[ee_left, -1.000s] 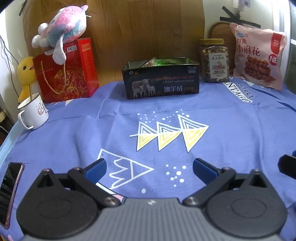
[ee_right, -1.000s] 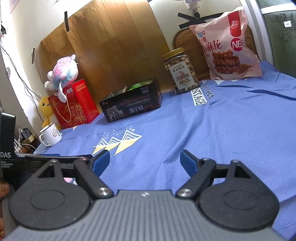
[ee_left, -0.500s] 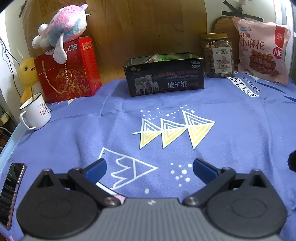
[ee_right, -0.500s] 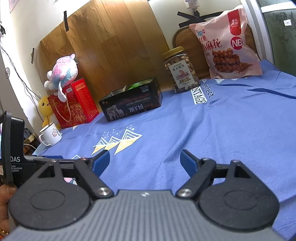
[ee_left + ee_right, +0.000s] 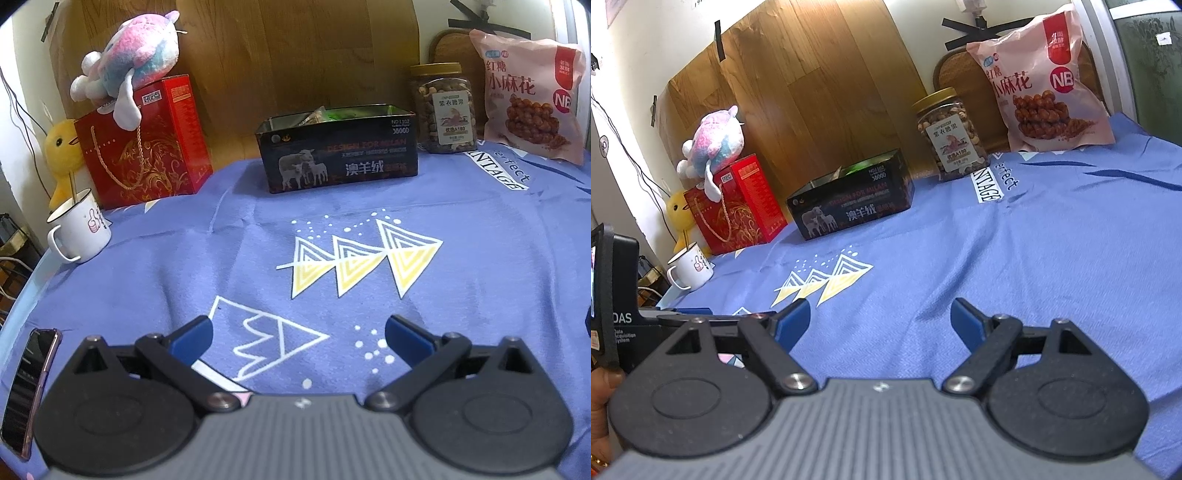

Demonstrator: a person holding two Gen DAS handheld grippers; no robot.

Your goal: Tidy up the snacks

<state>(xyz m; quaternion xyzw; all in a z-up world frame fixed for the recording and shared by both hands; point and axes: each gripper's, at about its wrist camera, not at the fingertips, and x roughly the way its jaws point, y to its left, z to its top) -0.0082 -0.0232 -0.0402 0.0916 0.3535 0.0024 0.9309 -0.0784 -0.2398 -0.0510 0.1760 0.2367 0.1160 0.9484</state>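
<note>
Snacks are seen at the far edge of the bench (image 5: 480, 258), well apart from both tools: a jar of nuts (image 5: 441, 107) stands just beside a dark tin (image 5: 338, 157), and a pink snack bag (image 5: 532, 99) leans against the wall to the right of the jar. Green packets are glimpsed inside the open tin (their number cannot be told). The left gripper (image 5: 297, 334) is held low over the blue cloth with its jaws spread and nothing between them; the right gripper (image 5: 881, 317) is likewise spread and empty.

No item is yet approached, so a reach is judged to be the step in hand. The jar is best taken by the right gripper, squarely across its middle and below the lid, with the jaws kept level so that it is not tipped. The bag is soft and likely to sag; a pinch near its top seam is advised.
</note>
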